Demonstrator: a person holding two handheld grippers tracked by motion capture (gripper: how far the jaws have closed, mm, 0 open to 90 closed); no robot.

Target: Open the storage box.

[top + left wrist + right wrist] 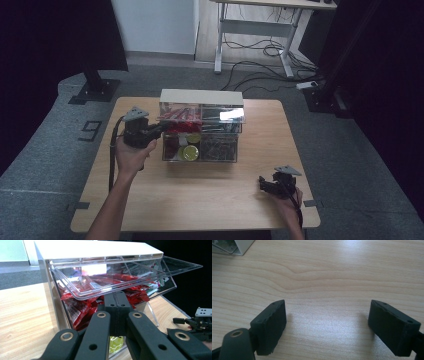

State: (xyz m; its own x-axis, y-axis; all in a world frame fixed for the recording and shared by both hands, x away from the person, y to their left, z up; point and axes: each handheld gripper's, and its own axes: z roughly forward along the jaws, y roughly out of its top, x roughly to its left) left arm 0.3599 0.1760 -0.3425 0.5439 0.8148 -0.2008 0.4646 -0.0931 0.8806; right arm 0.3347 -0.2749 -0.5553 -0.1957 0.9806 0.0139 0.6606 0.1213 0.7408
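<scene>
The left gripper [116,298], jaws pressed together, sits under the clear organizer's [202,131] raised lid [125,277], facing red packets [77,310]. Well apart, the right gripper [328,327] spreads its jaws over bare tabletop [332,272].

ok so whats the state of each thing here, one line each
left gripper: fingers shut, tips under the front edge of the clear lid
clear lid: lifted, tilted open
clear box: on the table, left part holds red packets
right gripper: fingers open, holding nothing, over bare table
</scene>
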